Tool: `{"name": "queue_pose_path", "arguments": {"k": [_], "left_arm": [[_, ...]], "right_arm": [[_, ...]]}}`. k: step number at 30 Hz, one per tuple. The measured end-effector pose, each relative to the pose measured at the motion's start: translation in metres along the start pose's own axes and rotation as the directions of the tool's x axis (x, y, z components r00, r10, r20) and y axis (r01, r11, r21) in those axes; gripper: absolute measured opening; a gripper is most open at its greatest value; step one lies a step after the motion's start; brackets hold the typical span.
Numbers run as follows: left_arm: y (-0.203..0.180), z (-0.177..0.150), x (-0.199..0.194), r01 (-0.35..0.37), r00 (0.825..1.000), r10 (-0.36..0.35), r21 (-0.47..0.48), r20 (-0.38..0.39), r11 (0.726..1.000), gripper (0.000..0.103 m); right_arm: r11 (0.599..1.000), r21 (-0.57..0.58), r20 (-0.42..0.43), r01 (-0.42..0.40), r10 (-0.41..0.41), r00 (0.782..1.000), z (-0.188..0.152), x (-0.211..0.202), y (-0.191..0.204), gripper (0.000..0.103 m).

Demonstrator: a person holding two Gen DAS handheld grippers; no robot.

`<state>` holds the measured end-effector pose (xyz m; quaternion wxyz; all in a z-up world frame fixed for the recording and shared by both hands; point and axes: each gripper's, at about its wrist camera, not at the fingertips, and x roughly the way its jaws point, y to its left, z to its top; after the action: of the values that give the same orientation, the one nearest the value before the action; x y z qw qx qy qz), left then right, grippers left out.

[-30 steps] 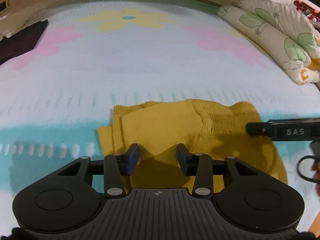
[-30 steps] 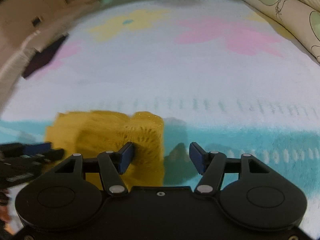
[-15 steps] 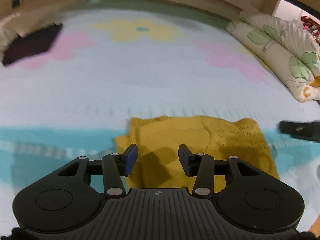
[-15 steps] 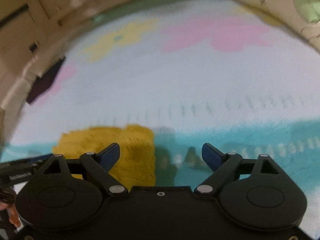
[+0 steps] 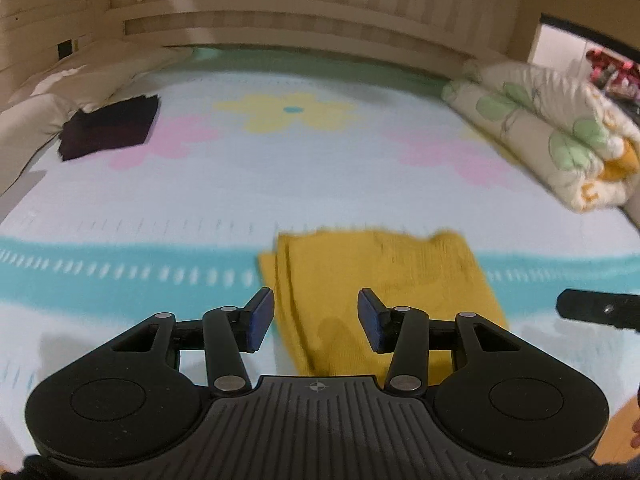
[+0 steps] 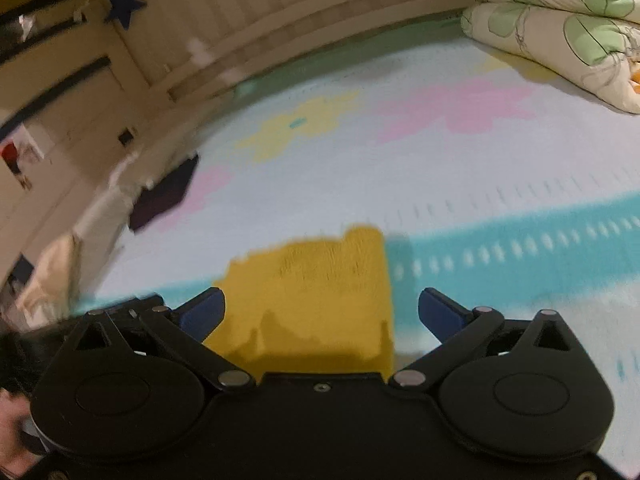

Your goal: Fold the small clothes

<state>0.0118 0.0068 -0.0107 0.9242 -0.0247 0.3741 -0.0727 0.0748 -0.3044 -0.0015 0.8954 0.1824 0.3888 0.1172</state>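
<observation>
Lying flat on the bed (image 5: 320, 184), the folded yellow knit garment (image 5: 384, 280) sits across the teal stripe of the flowery bedspread, its stacked folded edges showing along its left side in the left wrist view.

The left tongs (image 5: 316, 316) hang over the near end of it with nothing in them. They're parted a fair bit, the left pad sitting just off the garment's left edge and the right pad over the cloth. Whether they're actually touching the fabric is hard to say, the shot's pretty blurry.

The right tongs (image 6: 320, 314) are spread way wider and also empty. In that view the garment (image 6: 316, 292) fills most of the gap between the two blue pads, with its right edge stopping short of the right pad, so bedspread shows there.

A black bit of the right tool (image 5: 600, 312) pokes into the left view, off to the right of the garment and not touching it.

Further back there's a dark folded cloth (image 5: 108, 126) near the far left side of the bed, and a rolled-up floral quilt (image 5: 552, 132) on the far right, both well apart from the yellow piece.
</observation>
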Motion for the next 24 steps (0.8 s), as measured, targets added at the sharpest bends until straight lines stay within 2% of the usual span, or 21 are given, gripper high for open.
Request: {"name": "queue_pose_path", "arguments": {"k": [4,5,8,10,15,18,22,24], "left_arm": [[-0.012,-0.024,-0.014,-0.083,0.997,0.083,-0.002,0.006,0.997,0.045],[-0.014,-0.029,-0.017,-0.085,0.996,0.085,0.002,0.014,0.996,0.045],[-0.013,-0.038,-0.022,-0.028,0.999,0.028,0.012,-0.029,1.0,0.045],[-0.009,-0.043,-0.022,0.001,0.998,-0.002,-0.021,-0.059,1.0,0.045],[0.003,-0.052,-0.018,-0.024,0.995,0.013,-0.114,-0.098,0.993,0.045],[0.005,-0.052,-0.013,-0.051,0.991,0.041,-0.075,-0.127,0.996,0.045],[0.002,-0.053,-0.011,-0.101,0.988,0.098,-0.024,-0.116,0.995,0.045],[0.001,-0.055,-0.011,-0.104,0.987,0.1,-0.02,-0.128,0.994,0.045]], "right_arm": [[0.999,-0.038,-0.059,0.019,-0.022,0.998,-0.025,-0.003,0.006,0.103],[0.999,-0.037,-0.065,0.021,-0.023,0.998,-0.03,-0.005,0.007,0.103],[0.999,-0.03,-0.073,0.03,-0.032,0.997,-0.044,-0.01,0.008,0.103],[0.998,-0.038,-0.065,0.046,-0.049,0.997,-0.05,-0.015,0.01,0.103],[0.992,-0.087,-0.02,0.088,-0.09,0.996,-0.06,-0.027,0.021,0.103],[0.988,-0.114,0.01,0.102,-0.101,0.995,-0.064,-0.032,0.027,0.103],[0.985,-0.136,0.022,0.108,-0.106,0.994,-0.066,-0.03,0.031,0.103],[0.984,-0.14,0.025,0.114,-0.112,0.993,-0.066,-0.029,0.033,0.103]]}}
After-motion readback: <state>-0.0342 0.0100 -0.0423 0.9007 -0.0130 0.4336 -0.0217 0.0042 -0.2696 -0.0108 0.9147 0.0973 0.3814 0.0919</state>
